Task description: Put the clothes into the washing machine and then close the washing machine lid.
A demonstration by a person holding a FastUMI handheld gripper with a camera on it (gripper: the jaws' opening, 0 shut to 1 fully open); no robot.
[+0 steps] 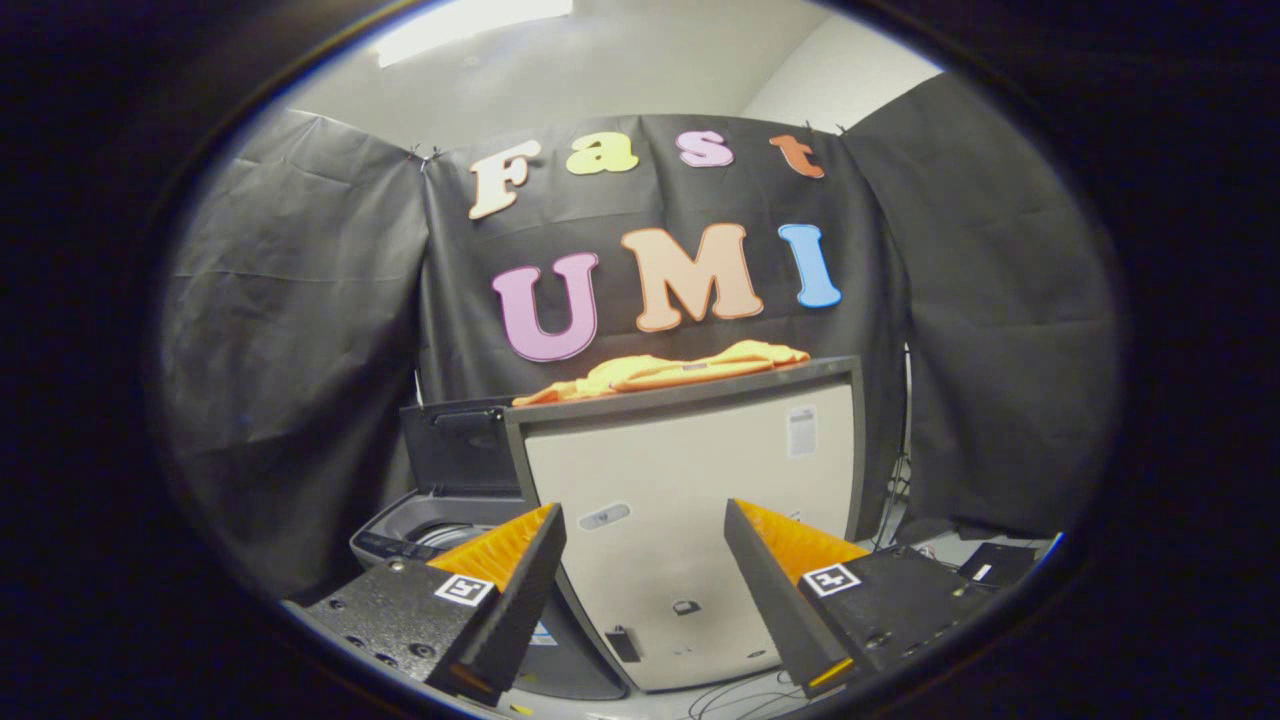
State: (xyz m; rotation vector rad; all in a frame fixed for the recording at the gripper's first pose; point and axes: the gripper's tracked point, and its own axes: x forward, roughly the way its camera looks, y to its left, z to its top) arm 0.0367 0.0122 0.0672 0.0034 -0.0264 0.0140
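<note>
The gripper [645, 525] hangs with its two fingers spread wide apart, nothing between them, aimed at the front of a tall pale box-shaped cabinet with a dark frame [690, 540]. On the cabinet's flat top, well beyond and above the fingertips, lies the crumpled orange cloth garment [665, 372], spread out low and loose along the top edge. Beside the cabinet, just beyond the left finger, sits the grey top-loading washing machine [440, 535] with its dark lid [460, 450] tipped up and the round drum mouth open.

The garment looks light, soft and floppy; it will likely sag and drape once lifted, and a loose end may trail or catch on the cabinet's edge. A pinch on a raised fold or bunched ridge near the middle seems the best hold, so both halves hang evenly. Thin fabric can slip from a shallow bite, so the fingers probably need to close deep over a gathered thickness
</note>
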